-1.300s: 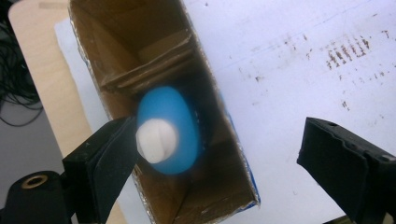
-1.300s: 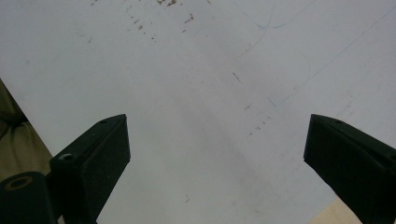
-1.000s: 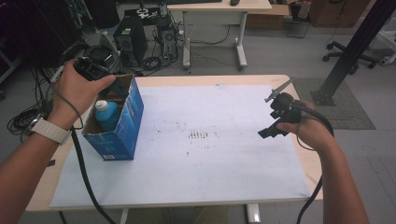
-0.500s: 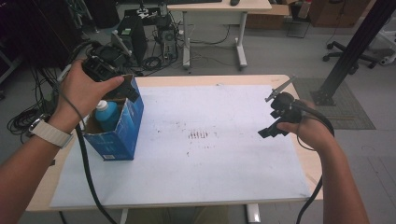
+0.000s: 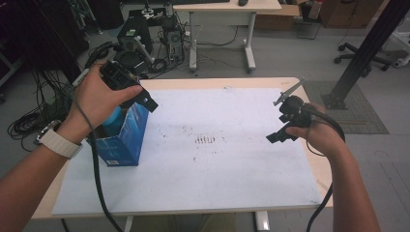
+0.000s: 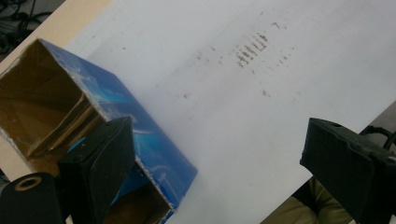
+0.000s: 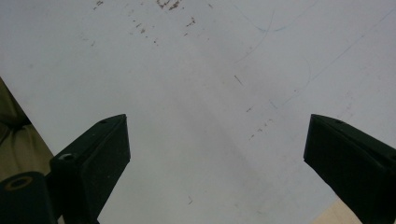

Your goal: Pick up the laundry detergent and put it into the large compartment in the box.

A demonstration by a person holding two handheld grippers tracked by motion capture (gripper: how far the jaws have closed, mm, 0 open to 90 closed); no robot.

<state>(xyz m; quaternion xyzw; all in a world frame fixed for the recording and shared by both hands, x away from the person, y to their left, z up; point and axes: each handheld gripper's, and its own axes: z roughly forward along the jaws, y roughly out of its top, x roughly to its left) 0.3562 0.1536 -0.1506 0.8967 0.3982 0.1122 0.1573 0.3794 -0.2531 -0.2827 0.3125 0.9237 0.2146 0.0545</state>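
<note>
Two grippers hang over the desk [image 5: 232, 193] in the high view: the left gripper [image 5: 126, 86] sits just above the open top of the upright blue cardboard box [image 5: 124, 140] at the desk's left edge, with a light-blue rounded thing [image 5: 114, 116] showing inside the box, while the right gripper [image 5: 285, 123] hovers well apart near the right edge, so the left hand is plainly nearer. From the left gripper view, its jaws stand wide apart and empty, one over the box's brown inner wall [image 6: 42, 102], the other out over the white sheet [image 6: 261, 107]; the box's opening lies below and to the side. Looking through the right gripper view, those jaws also gape wide, holding nothing, above bare speckled sheet [image 7: 210, 93].
</note>
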